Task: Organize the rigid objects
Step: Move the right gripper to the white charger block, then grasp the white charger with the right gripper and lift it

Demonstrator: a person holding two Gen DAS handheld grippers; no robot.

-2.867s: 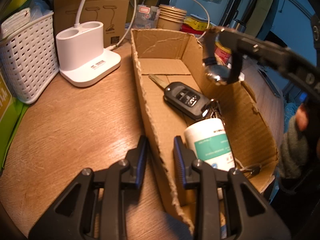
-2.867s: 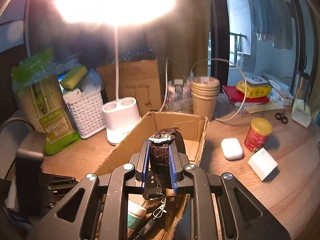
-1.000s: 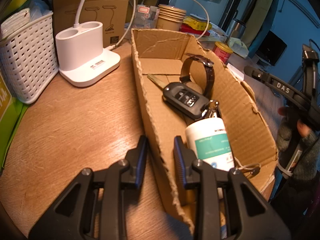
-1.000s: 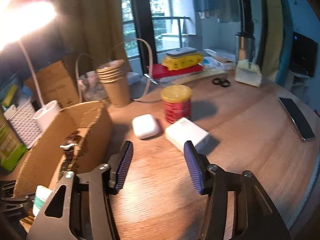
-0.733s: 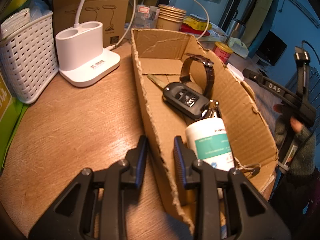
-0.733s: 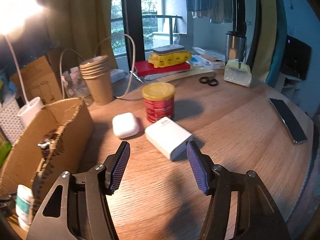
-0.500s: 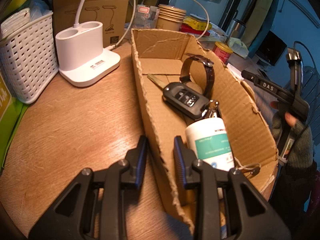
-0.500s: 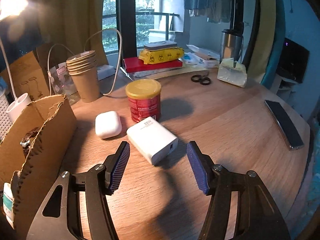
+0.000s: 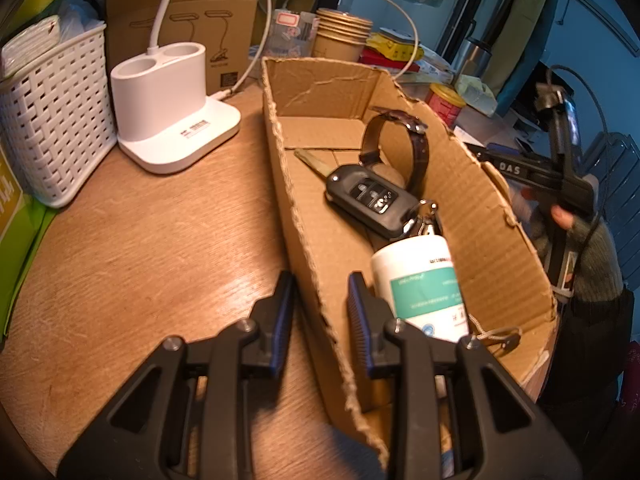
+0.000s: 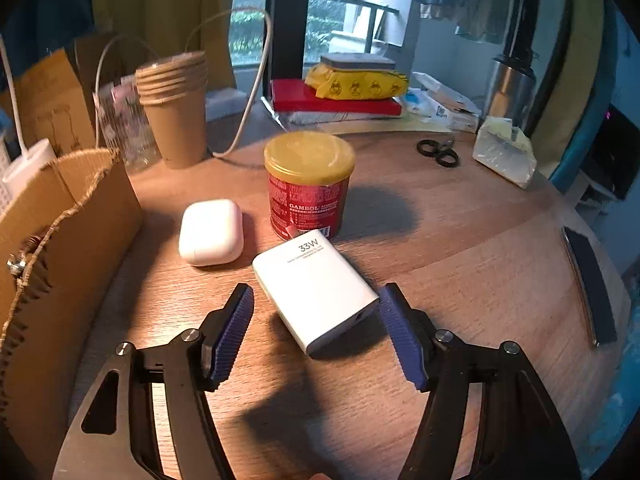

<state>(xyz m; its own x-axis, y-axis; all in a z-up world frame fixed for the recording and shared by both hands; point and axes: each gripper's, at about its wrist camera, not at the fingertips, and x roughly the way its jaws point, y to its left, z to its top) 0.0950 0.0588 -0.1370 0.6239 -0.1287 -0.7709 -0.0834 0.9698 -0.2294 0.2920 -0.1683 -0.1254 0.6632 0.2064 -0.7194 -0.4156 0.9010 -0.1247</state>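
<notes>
My left gripper [image 9: 320, 312] is shut on the near left wall of the open cardboard box [image 9: 304, 216]. Inside the box lie a brown watch [image 9: 416, 148], a black car key [image 9: 370, 196] and a white bottle with a teal label [image 9: 424, 288]. My right gripper [image 10: 318, 330] is open and empty, its blue pads [image 10: 232, 328] on either side of the near end of a white 33W charger [image 10: 316, 292] on the table. A white earbud case [image 10: 211, 232] and a red can with a yellow lid [image 10: 308, 184] stand just beyond it.
The box's right wall [image 10: 60, 240] is to the left of the right gripper. A white lamp base [image 9: 172, 120] and white basket [image 9: 48, 112] stand left of the box. Paper cups [image 10: 174, 108], scissors [image 10: 438, 154], a dark phone [image 10: 588, 284] and books [image 10: 332, 100] are farther off.
The right gripper let go of the watch in the box, swung right over the table and came down open around the white charger. The left gripper has not moved.
</notes>
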